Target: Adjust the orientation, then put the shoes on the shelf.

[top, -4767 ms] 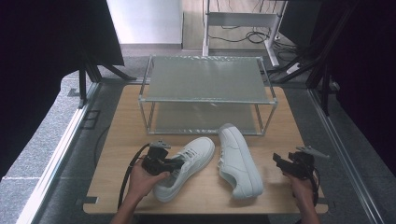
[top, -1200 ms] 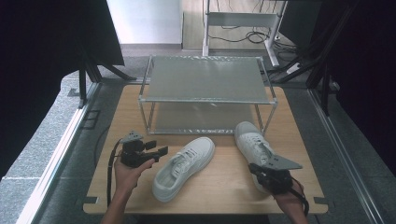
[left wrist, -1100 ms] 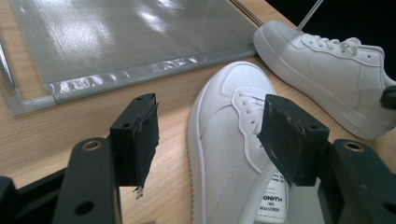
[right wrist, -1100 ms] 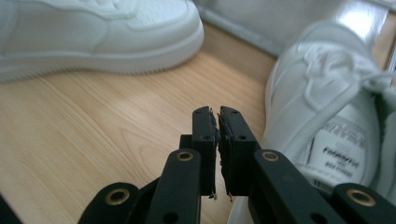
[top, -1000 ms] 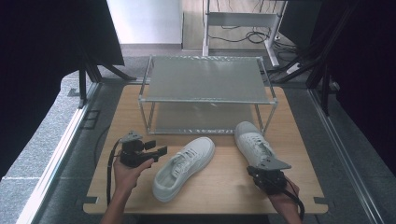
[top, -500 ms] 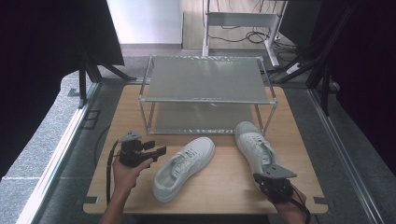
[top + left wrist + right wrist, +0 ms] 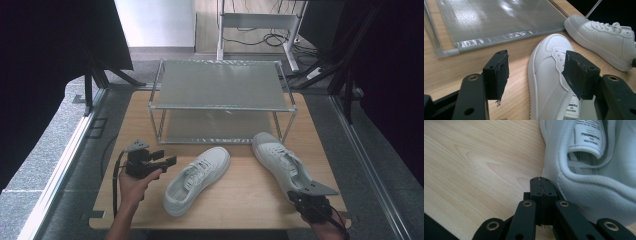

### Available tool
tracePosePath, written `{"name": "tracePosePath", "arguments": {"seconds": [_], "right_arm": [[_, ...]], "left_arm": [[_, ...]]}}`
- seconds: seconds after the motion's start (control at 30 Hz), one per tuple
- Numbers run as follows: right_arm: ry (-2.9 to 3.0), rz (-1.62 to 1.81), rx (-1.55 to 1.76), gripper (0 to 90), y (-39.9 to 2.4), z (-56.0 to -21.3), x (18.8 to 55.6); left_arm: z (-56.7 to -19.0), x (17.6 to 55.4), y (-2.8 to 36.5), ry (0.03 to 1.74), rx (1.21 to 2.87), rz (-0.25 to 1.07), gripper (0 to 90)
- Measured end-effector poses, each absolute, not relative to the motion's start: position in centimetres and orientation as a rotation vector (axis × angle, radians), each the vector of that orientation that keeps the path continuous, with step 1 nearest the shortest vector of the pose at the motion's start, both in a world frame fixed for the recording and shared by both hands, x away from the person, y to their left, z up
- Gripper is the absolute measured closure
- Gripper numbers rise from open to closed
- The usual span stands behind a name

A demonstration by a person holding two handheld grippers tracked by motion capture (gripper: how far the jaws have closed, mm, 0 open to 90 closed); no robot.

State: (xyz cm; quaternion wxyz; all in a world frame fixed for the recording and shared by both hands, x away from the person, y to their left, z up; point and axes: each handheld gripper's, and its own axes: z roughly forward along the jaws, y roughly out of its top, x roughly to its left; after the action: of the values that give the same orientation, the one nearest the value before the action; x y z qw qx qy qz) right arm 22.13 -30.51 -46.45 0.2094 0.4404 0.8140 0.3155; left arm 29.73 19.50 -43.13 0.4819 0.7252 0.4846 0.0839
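Wooden table (image 7: 240,195) bears a two-tier metal-framed rack (image 7: 220,85). Cables (image 7: 260,7) lie on the floor beyond. Grey paving (image 7: 45,150) lies alongside the table.

Wooden worktop (image 7: 235,192) among dark screens
Grey floor (image 7: 47,150) flanks it; a white-framed stand (image 7: 257,21) and cables (image 7: 260,40) lie beyond.

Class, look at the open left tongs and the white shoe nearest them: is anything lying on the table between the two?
Nothing visible. The left tongs stand open, and in their own view the near shoe lies directly beyond the jaws with bare wooden table around it. The other shoe and the rack sit farther off.
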Motion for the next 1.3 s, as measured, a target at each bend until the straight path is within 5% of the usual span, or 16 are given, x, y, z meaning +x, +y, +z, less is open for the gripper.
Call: {"name": "tracePosePath", "arguments": {"seconds": [0.17,0.5,0.8,1.3], "right_arm": [[2.276,0.907,1.232,87.7,-30.7,-46.5,22.2],[2.247,1.12,1.143,61.8,-29.2,-44.6,22.1],[2.182,1.184,1.08,48.6,-29.1,-41.0,24.2],[2.126,1.071,1.21,41.6,-32.8,-39.7,27.8]], "left_arm": [[-42.7,29.5,19.4,1.173,1.77,0.247,37.7],[-41.8,29.2,18.4,1.097,1.825,0.226,38.3],[-40.1,29.2,17.9,1.045,1.86,0.251,38.1],[-39.6,29.6,16.5,1.023,1.97,0.278,39.8]]}}
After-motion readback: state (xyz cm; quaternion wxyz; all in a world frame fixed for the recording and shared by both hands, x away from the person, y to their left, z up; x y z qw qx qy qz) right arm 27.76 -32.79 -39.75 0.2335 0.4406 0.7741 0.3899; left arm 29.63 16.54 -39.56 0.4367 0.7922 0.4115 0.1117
